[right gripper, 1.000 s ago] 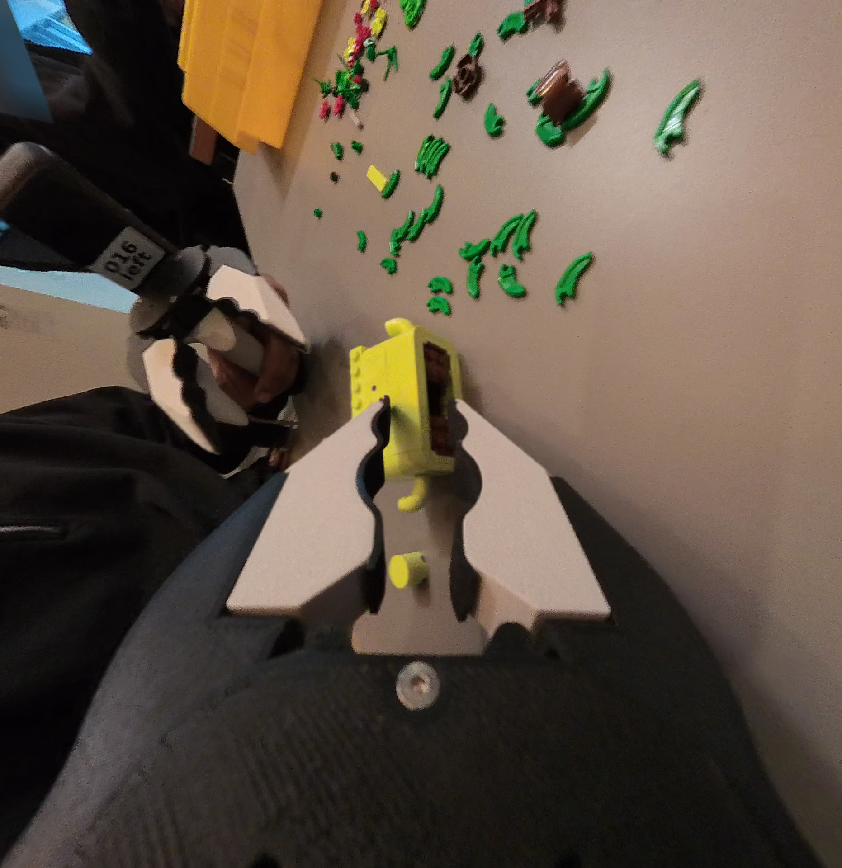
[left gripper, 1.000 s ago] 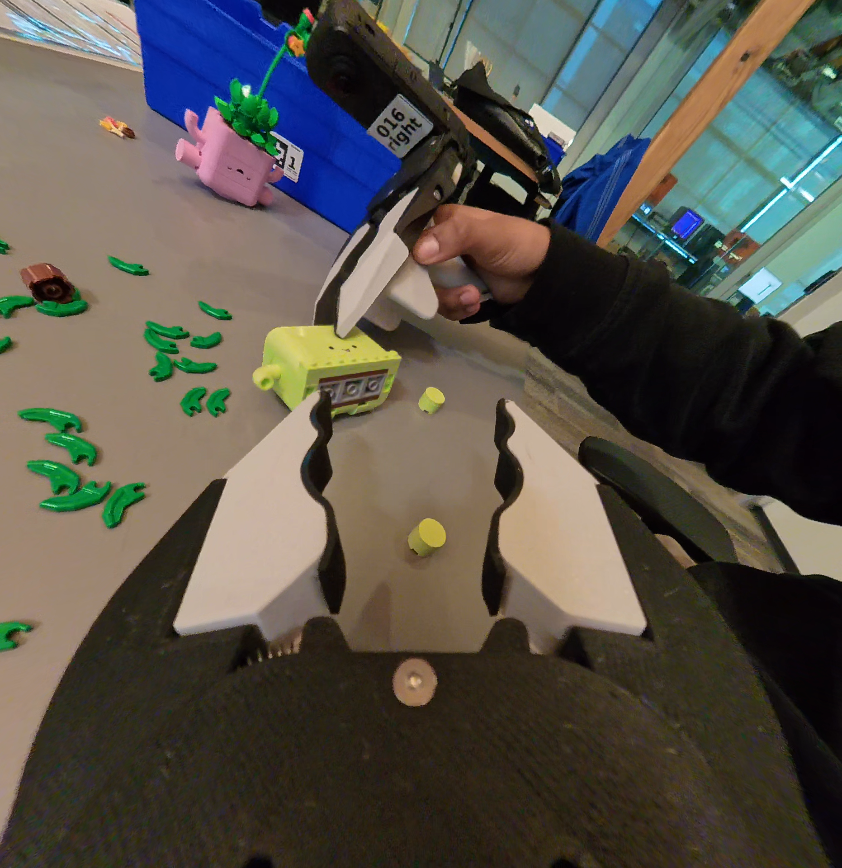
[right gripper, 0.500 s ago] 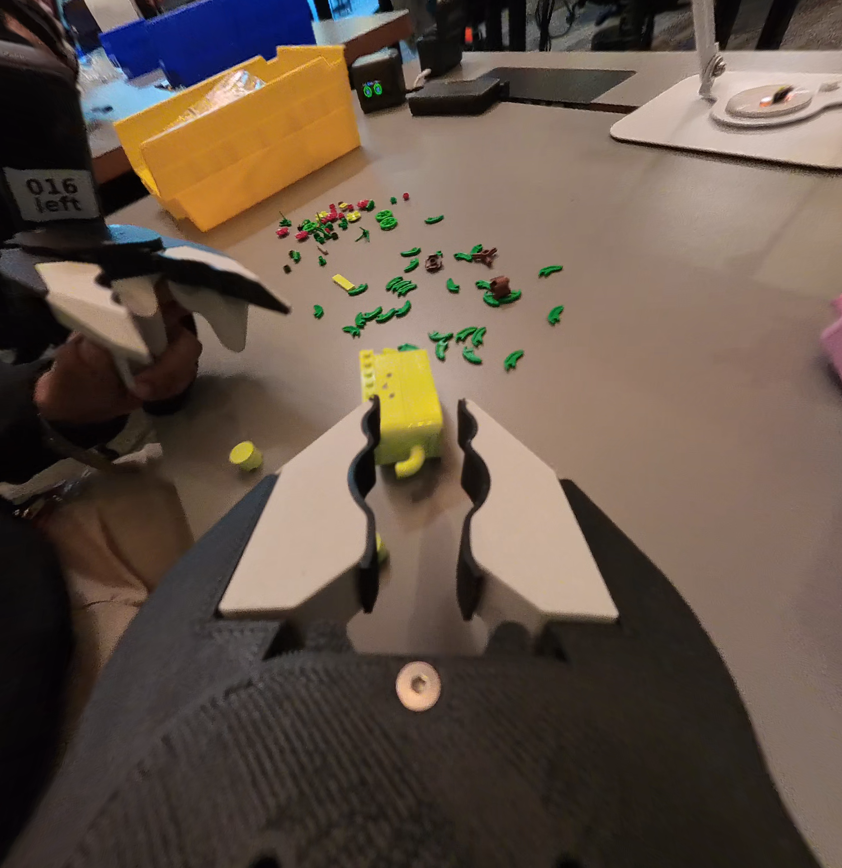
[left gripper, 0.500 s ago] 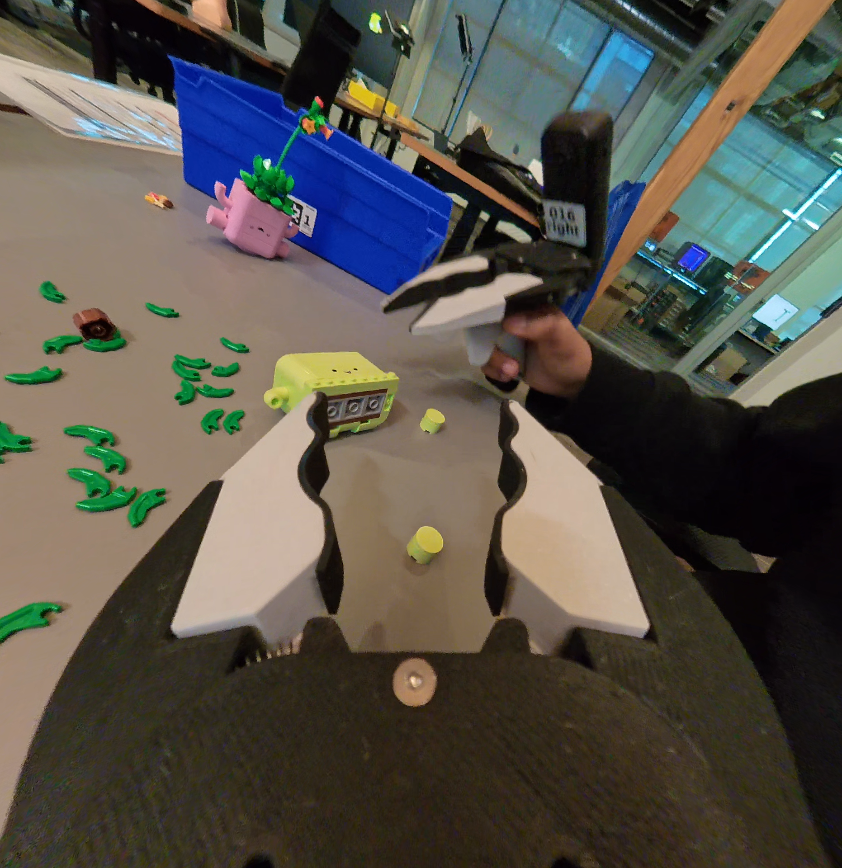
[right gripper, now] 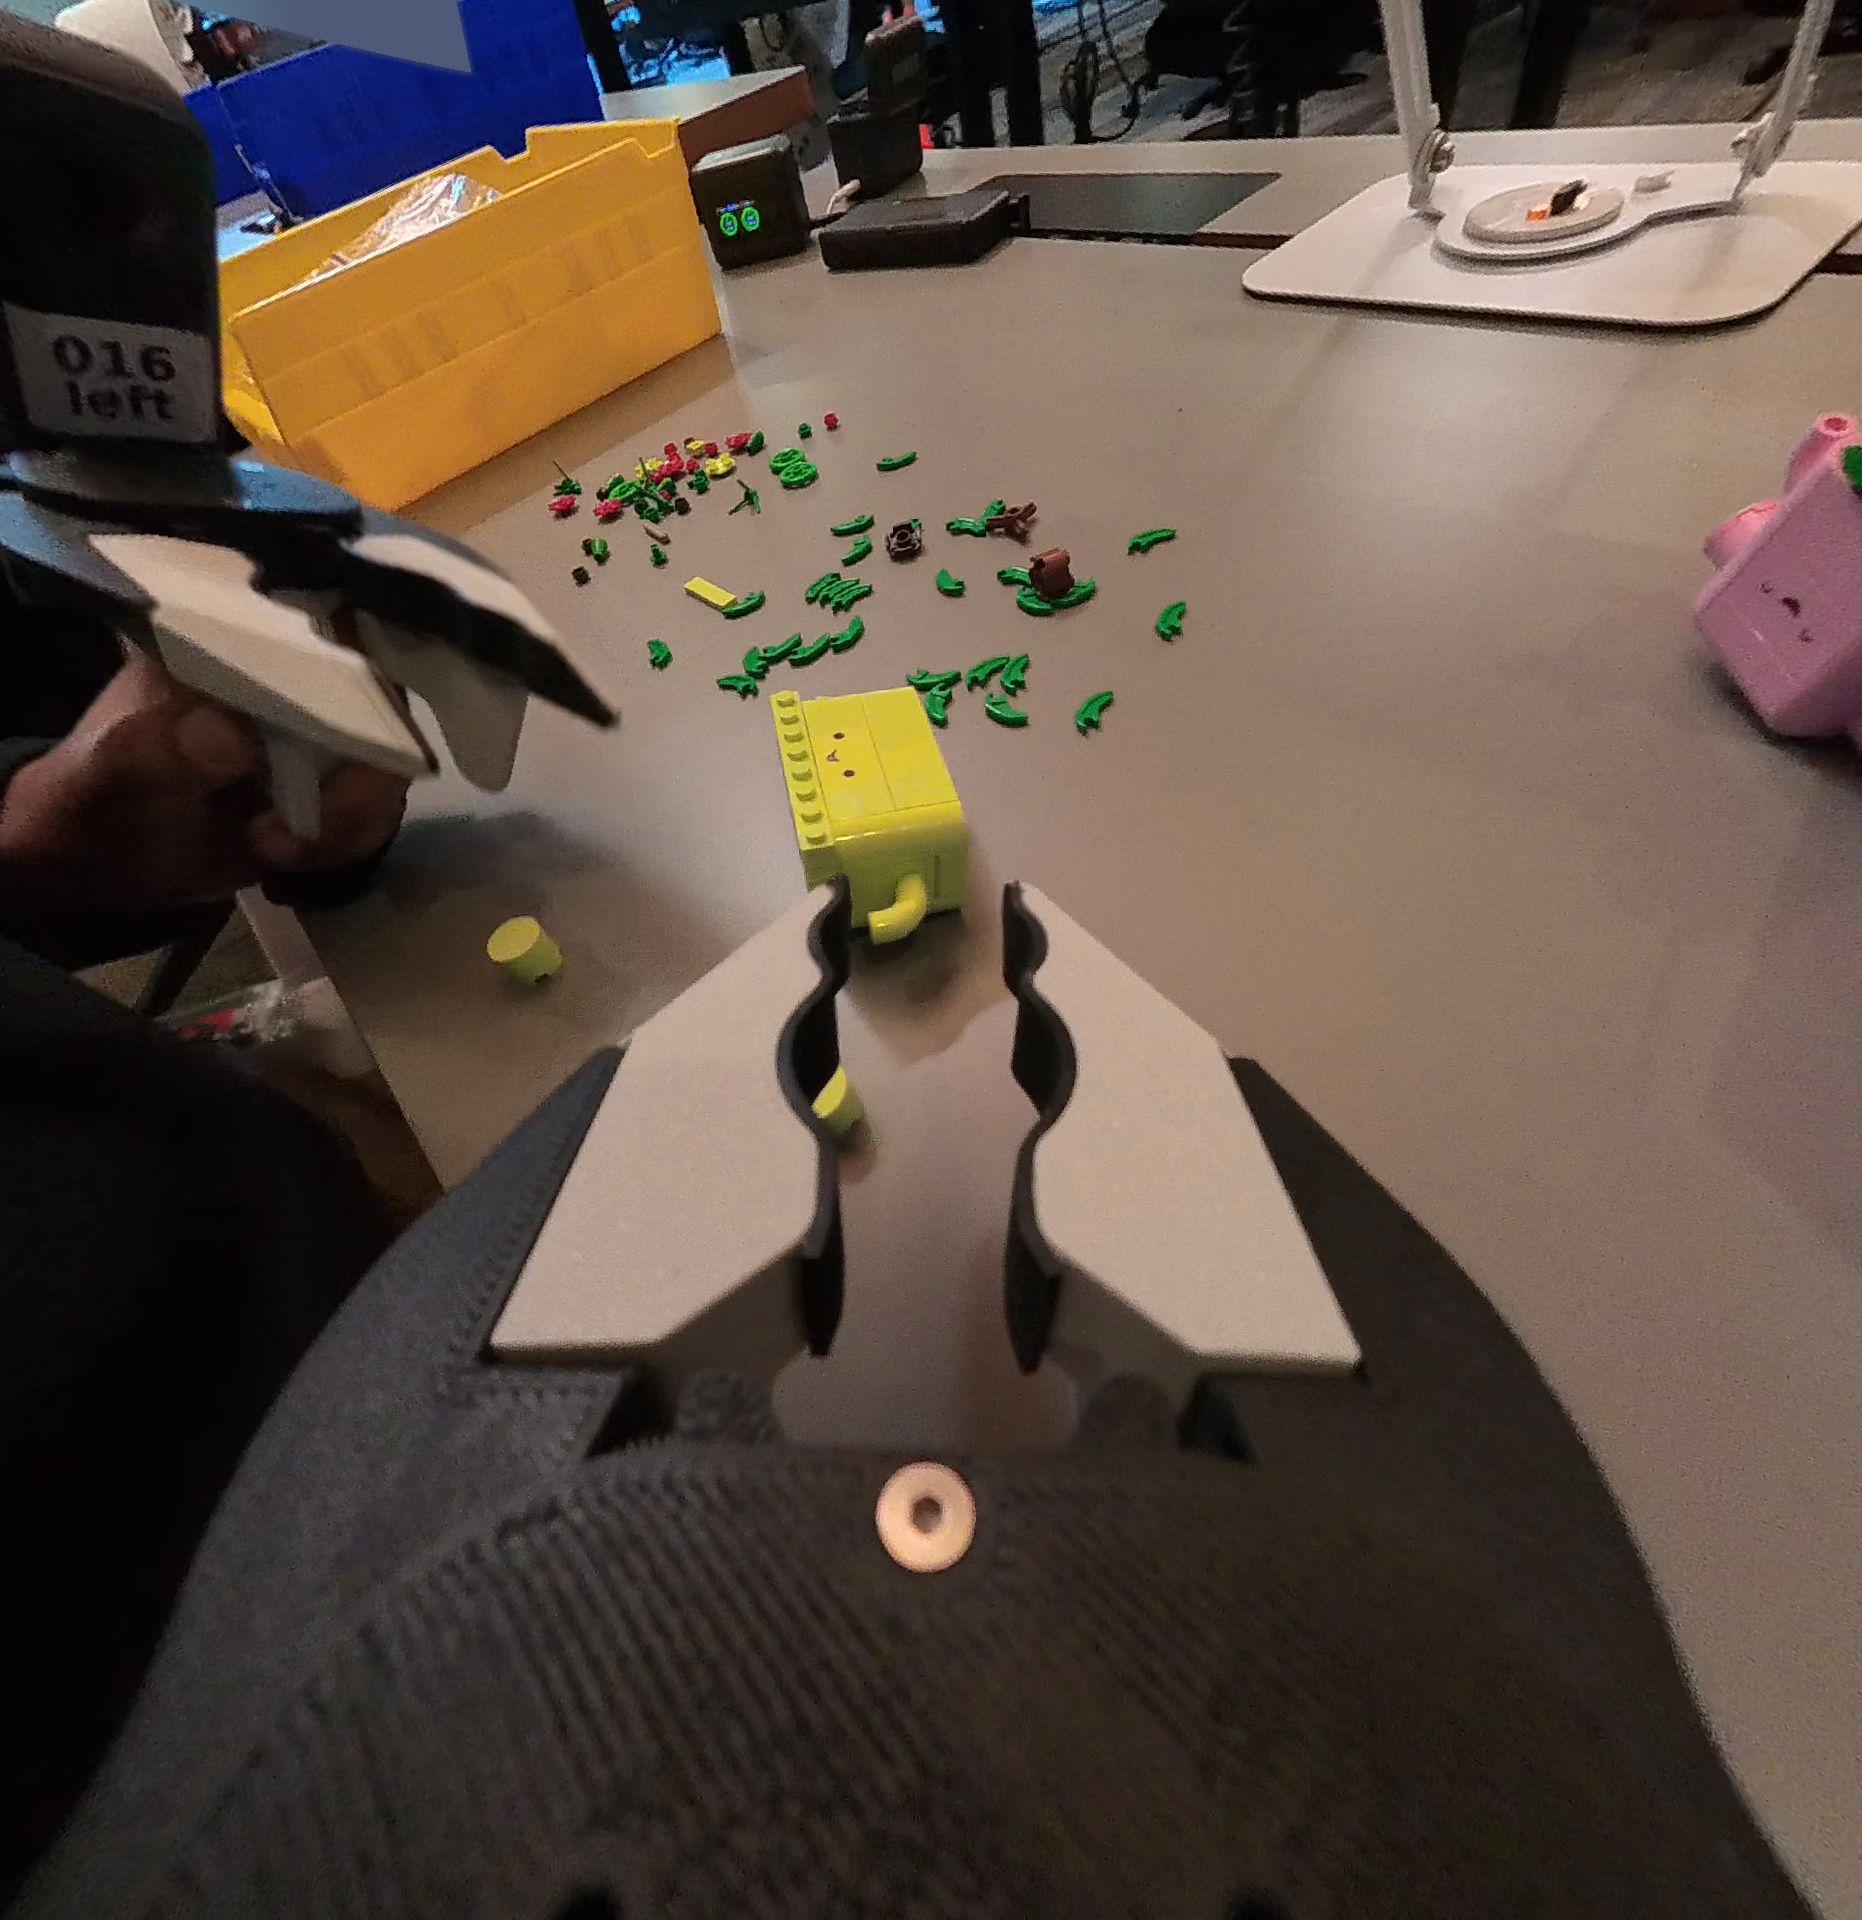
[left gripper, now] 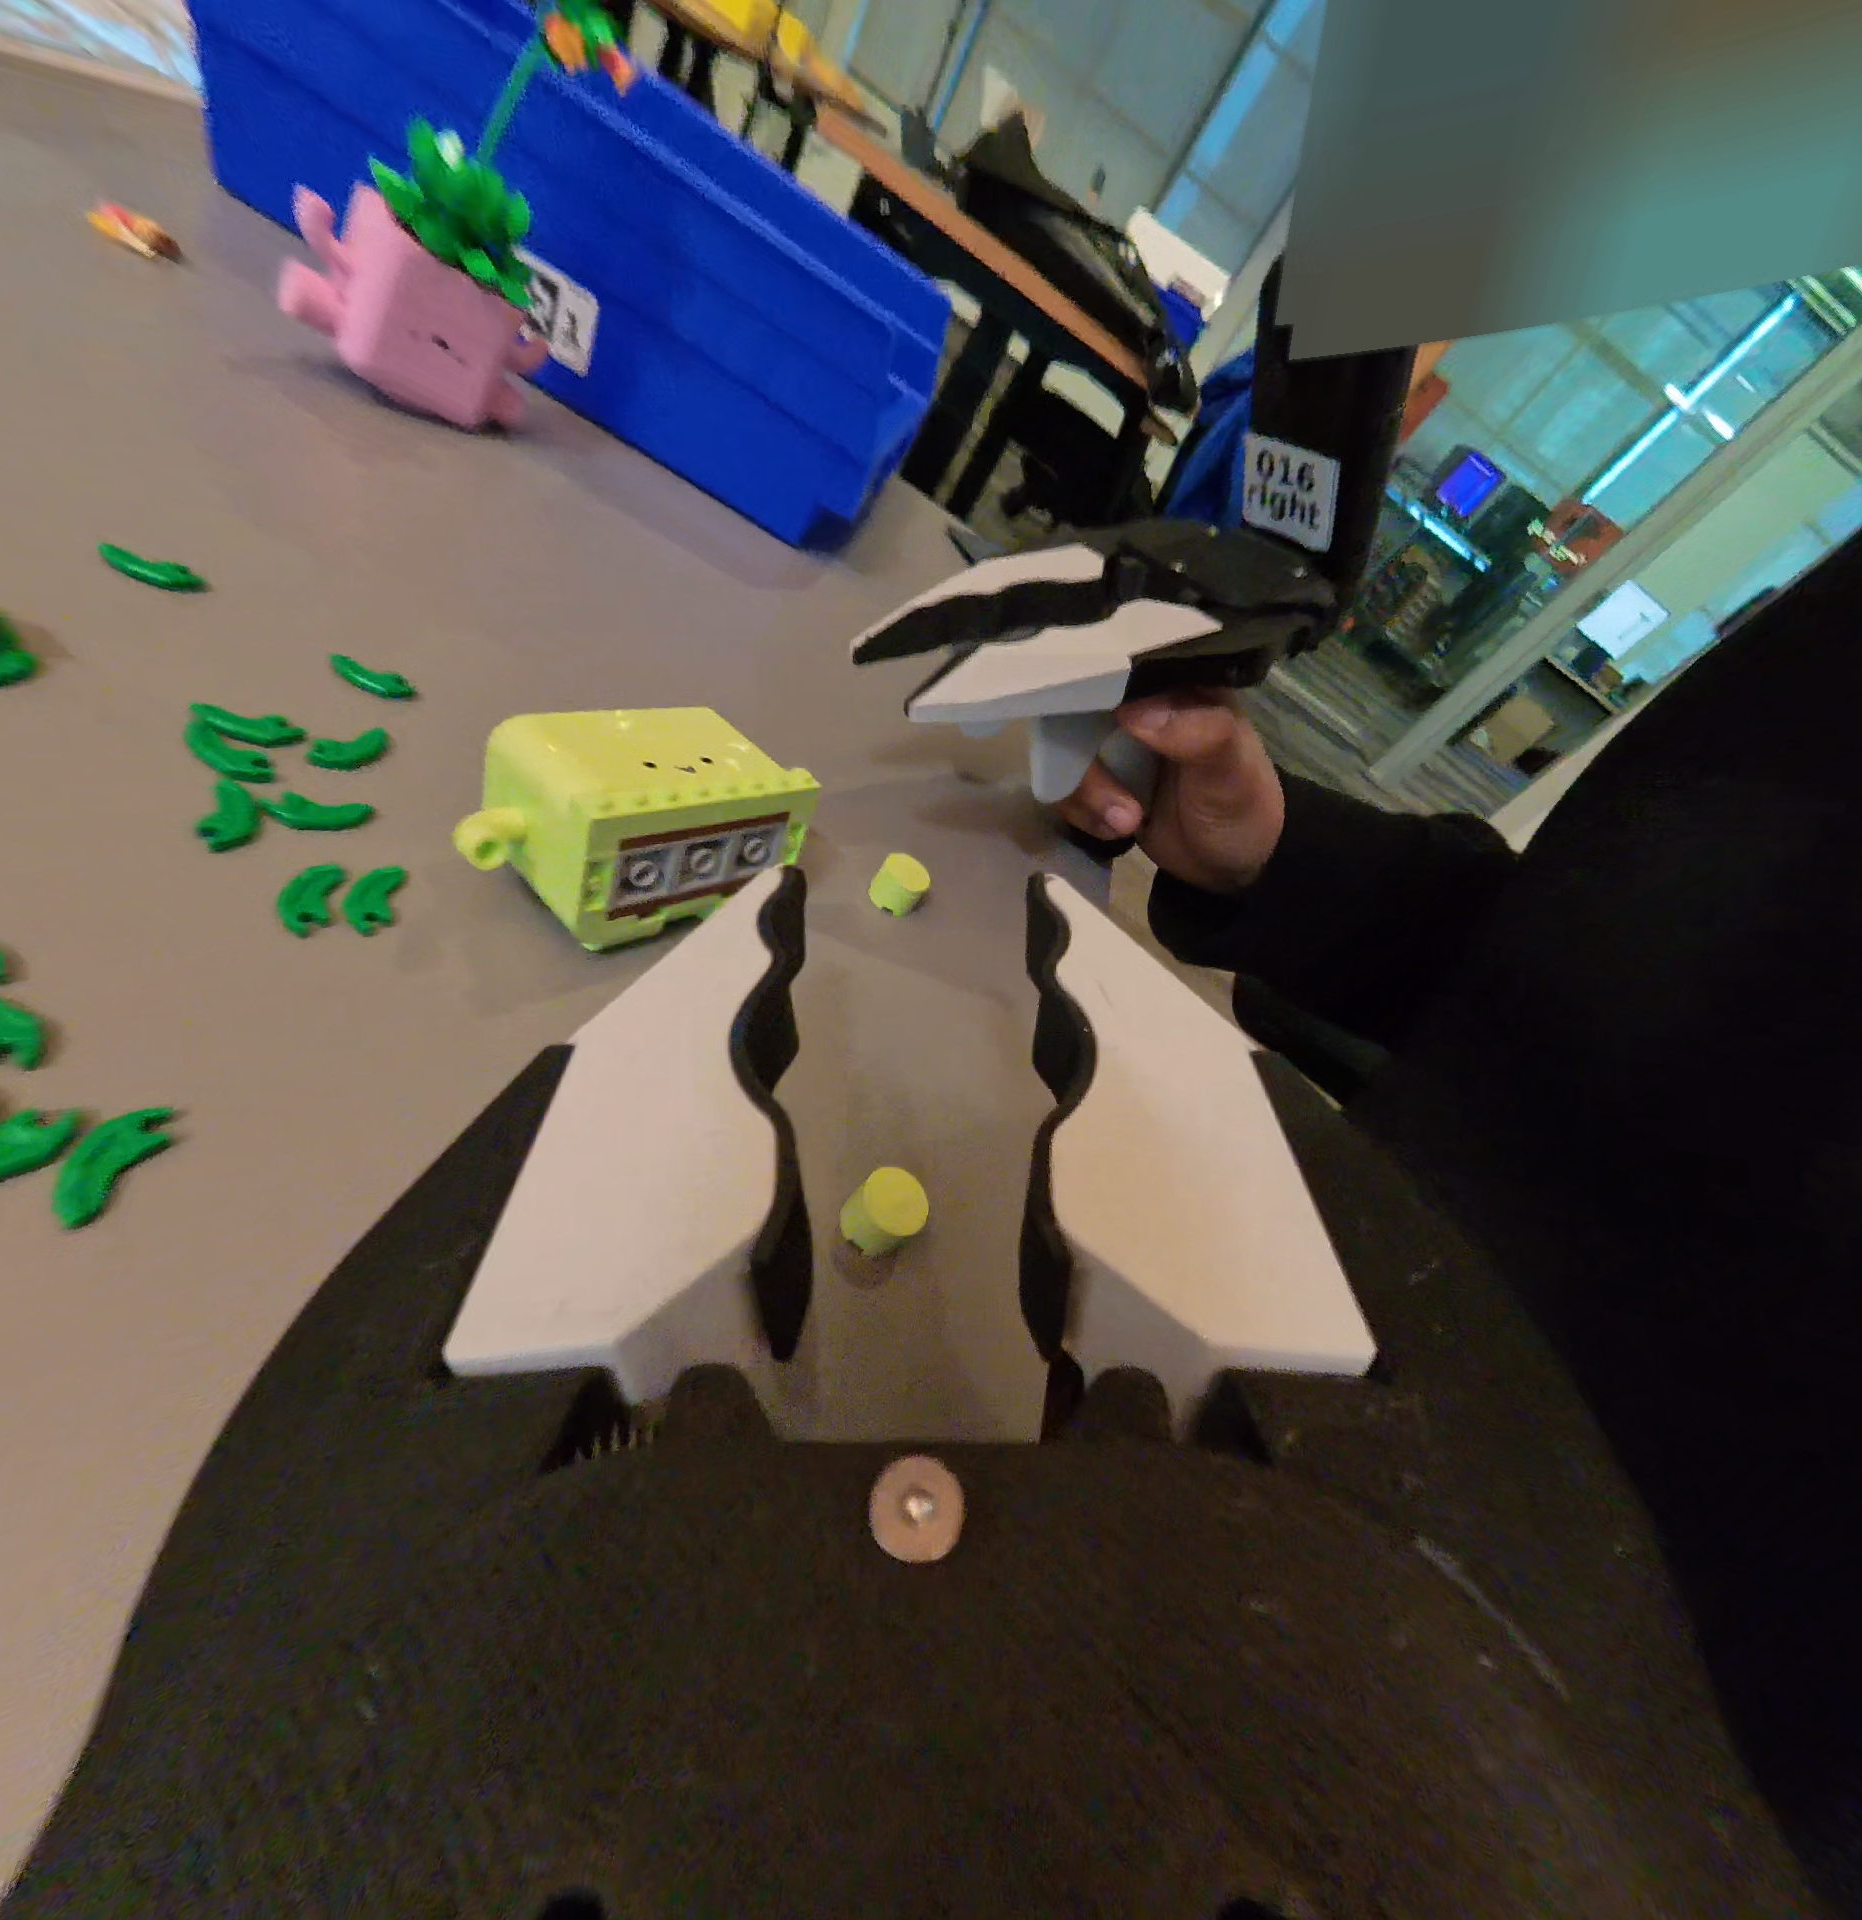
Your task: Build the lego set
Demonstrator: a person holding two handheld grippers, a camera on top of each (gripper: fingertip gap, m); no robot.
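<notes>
Lime-green brick-built lego cube [left gripper: 636,821], with a small printed face on its upward side, lies tipped over on the grey tabletop [left gripper: 407,520] just beyond the fingertips of both tools. Left gripper [left gripper: 911,894]: grey fingers spread, holding nothing, raised above the table; a small lime-green lego cylinder [left gripper: 883,1210] lies on the table in the gap between them, and a second lime-green cylinder [left gripper: 899,883] lies just past the tips, near the cube. Right gripper [right gripper: 922,899]: fingers likewise spread and empty, aimed at the cube's end that bears a curved lime-green peg [right gripper: 896,912]; one cylinder [right gripper: 839,1103] shows partly hidden behind its left finger. Cube's long axis runs away from the right gripper; its studded, brown-and-grey open side [left gripper: 698,862] faces the left gripper. Scattered green leaf-shaped lego pieces [right gripper: 968,691] lie beyond the cube, with tiny red and yellow pieces [right gripper: 688,468] farther off. Yellow plastic bin [right gripper: 470,301], blue plastic bin [left gripper: 636,270] and a finished pink lego plant pot [left gripper: 418,312] stand around the edges.
</notes>
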